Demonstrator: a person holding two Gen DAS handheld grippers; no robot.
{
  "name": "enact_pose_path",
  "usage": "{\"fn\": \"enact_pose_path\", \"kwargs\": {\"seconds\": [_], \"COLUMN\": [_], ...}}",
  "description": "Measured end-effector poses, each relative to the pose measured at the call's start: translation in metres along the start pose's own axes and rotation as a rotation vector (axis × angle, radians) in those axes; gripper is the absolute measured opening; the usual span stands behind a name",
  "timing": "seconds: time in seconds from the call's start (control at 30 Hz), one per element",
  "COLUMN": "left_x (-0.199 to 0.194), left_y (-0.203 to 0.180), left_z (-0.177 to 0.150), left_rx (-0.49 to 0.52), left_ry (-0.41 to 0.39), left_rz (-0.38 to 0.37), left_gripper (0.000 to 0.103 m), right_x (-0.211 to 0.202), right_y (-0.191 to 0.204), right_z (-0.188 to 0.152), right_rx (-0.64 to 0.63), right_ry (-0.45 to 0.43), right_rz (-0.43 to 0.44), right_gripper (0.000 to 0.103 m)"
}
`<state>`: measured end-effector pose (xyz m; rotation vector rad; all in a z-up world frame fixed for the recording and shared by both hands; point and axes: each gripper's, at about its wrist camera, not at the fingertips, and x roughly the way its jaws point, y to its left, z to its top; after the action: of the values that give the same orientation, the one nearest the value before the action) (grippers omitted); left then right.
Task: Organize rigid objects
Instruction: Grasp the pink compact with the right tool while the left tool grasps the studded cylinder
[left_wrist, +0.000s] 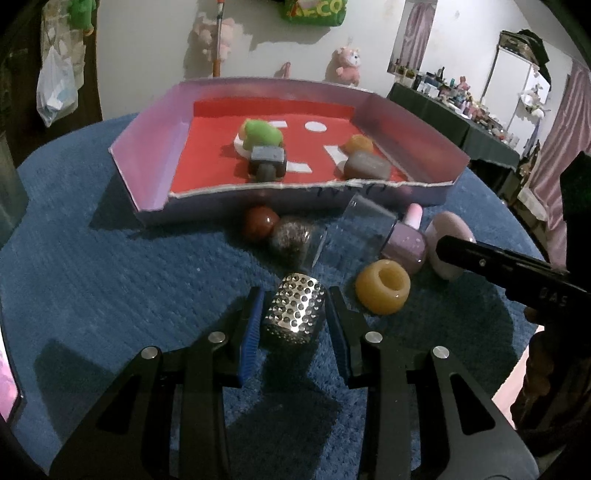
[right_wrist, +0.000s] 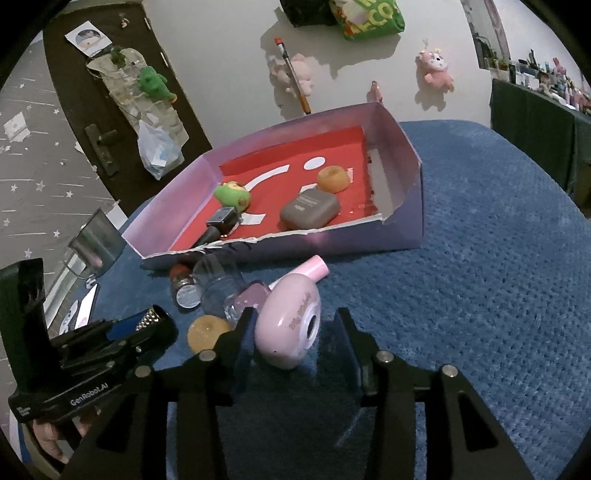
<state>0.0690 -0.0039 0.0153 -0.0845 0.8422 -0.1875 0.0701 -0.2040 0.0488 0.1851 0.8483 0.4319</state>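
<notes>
Four items already lie in the purple-walled, red-floored cardboard tray (left_wrist: 147, 147), while the left tool (left_wrist: 295, 314) brackets a studded silver metal block (left_wrist: 293, 314) narrowly and the right tool (right_wrist: 291, 332) spreads wide around a pink rounded plastic gadget (right_wrist: 288, 325), several pieces remaining on the blue-carpeted surface (left_wrist: 110, 277).

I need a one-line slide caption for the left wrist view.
Left gripper open around a studded metal block on blue cloth, facing a tray.

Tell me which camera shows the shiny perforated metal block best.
The left wrist view: the shiny perforated metal block sits centred between the left gripper's open fingers, unobstructed on the blue cloth. The right wrist view shows only a sliver behind that gripper.
</notes>
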Motion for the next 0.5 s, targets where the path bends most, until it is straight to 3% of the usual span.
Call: {"fn": "enact_pose_path", "kwargs": {"seconds": [0.17,0.23,0.5], "left_x": [-0.0011,-0.0023,-0.0034], "left_y": [-0.0008,-0.0006,-0.0042], "left_z": [-0.0026,-0.0037,-0.0064], "left_rx": [-0.006,-0.008,0.008], "left_ry": [-0.004,-0.007,-0.012], "left_rz": [0.000,-0.003,0.014], "left_gripper": [0.032,0.032,0.032], "right_x": [-0.0004,-0.0049,0.0012], "right_y": [0.0047,0.0033,-0.0031], "right_z": [-0.0015,-0.0020,-0.0065], "right_rx": [-0.018,-0.012,0.030], "right_ry": [-0.002,-0.011,0.006], "right_rz": [-0.027,-0.041,0.007], "right_gripper": [0.044,0.037,0.032]}}
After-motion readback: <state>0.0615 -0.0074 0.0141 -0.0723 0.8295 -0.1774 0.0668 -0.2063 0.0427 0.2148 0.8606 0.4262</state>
